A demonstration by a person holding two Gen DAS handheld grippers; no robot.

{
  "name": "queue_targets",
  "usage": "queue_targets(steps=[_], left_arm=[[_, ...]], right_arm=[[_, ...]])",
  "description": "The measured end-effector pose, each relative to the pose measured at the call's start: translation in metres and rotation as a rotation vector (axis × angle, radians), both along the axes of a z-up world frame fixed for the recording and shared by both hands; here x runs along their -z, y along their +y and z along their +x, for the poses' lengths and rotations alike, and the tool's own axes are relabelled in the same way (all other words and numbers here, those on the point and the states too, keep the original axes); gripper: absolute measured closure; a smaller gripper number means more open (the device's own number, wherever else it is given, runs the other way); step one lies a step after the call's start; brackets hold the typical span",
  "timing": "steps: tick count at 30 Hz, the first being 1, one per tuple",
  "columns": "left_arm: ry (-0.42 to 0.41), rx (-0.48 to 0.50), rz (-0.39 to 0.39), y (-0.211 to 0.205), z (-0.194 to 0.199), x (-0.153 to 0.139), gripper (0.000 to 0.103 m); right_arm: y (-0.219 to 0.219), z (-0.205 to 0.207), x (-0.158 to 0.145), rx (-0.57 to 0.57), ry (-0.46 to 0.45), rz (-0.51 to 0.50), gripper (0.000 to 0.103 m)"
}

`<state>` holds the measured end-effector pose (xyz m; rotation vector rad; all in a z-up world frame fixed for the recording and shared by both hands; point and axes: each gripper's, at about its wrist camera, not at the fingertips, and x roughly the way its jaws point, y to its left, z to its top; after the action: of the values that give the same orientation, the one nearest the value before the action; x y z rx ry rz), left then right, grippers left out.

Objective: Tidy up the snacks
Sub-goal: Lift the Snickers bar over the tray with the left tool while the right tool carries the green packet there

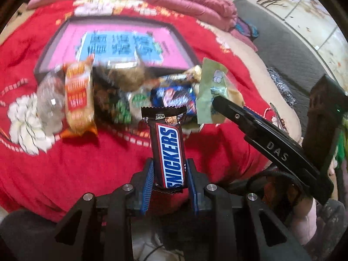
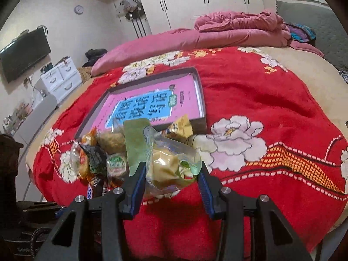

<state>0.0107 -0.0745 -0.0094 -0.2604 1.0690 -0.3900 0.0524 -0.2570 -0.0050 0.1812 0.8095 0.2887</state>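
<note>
Left wrist, Snickers bar [image 1: 169,152] gripped, lifted

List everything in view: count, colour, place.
Snickers bar: one, brown, in the left gripper.
Pastry bag: one, green and clear, in the right gripper.
Snack pile: several, mixed colours, blurred, before the box.
Box: one, dark, on the blanket, holds a pink book.
Blanket: one, red, flowered, over the bed.
Quilt: one, pink, far edge.
Television: one, black, left wall.
Left gripper: shut on the bar.
Right gripper: shut on the bag.
</note>
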Motion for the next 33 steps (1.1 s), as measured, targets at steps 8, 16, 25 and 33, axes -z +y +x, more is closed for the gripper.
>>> queue_targets(steps=[8,16,25,33], left_arm=[[-0.161,-0.051,0.059,0.013,0.003,-0.033,0.073],[-0.21,-0.153,0.061,0.048,0.03,-0.046,0.073],[-0.258,-0.283,0.071,0.104,0.068,-0.05,0.073],[-0.23,-0.332,0.052,0.123,0.096,-0.04,0.073]], right_arm=[[-0.011,0.009,-0.014,0.041,-0.042,0.046,0.057],[-0.002,0.022,-0.023,0.03,-0.07,0.06,0.057],[0.008,0.044,-0.028,0.02,-0.088,0.07,0.057],[0.016,0.063,-0.028,0.017,-0.098,0.039,0.057]])
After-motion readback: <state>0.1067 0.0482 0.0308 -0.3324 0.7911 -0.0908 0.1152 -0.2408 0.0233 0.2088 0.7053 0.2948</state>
